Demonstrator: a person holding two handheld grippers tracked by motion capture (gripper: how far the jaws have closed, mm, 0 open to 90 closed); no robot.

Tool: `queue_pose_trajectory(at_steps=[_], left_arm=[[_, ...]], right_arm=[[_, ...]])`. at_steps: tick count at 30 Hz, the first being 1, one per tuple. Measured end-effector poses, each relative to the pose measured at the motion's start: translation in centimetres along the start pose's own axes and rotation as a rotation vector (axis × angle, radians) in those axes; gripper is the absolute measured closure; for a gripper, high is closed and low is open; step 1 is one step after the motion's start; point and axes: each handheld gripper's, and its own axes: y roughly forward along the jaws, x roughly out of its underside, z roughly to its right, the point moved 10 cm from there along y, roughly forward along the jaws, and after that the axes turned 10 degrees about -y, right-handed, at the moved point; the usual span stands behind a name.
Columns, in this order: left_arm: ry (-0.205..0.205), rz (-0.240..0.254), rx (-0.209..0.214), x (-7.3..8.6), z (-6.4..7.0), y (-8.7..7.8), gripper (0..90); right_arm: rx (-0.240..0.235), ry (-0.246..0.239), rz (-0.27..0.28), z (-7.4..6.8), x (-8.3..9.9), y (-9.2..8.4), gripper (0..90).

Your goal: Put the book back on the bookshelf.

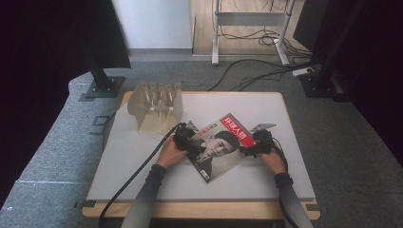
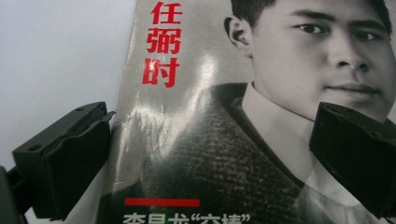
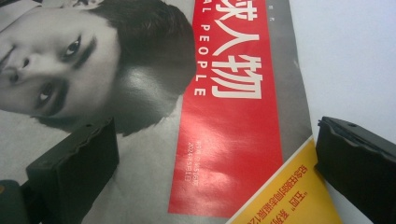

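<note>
A magazine with a black-and-white portrait cover and a red title band lies flat and askew on the white table top. My left gripper hovers low over its left edge. In the left gripper view the jaws stand wide apart, one off the cover over the table and one over the magazine, so my left gripper is open. My right gripper is at the magazine's right corner. It too is open, straddling the red band and a yellow corner of the magazine.
A translucent slotted rack stands at the table's back left. Cables trail from both grippers, the left one running off the front edge. Black stands and floor cables lie beyond the table.
</note>
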Motion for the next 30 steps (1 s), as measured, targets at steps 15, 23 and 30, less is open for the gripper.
queue_pose_trajectory(at_steps=[15, 23, 30], left_arm=[[-0.016, -0.004, -0.017, 0.9, 0.9, -0.5, 0.0], [-0.019, 0.006, -0.021, 2.4, 1.9, -1.5, 0.0], [-0.017, 0.011, -0.014, 4.2, 3.1, -2.7, 0.0]], right_arm=[[-0.004, -0.011, -0.002, -0.8, 0.3, -0.4, 0.0], [-0.015, -0.022, 0.0, -2.2, 0.7, -0.9, 0.0], [-0.027, -0.038, 0.013, -4.0, 1.2, -1.6, 0.0]])
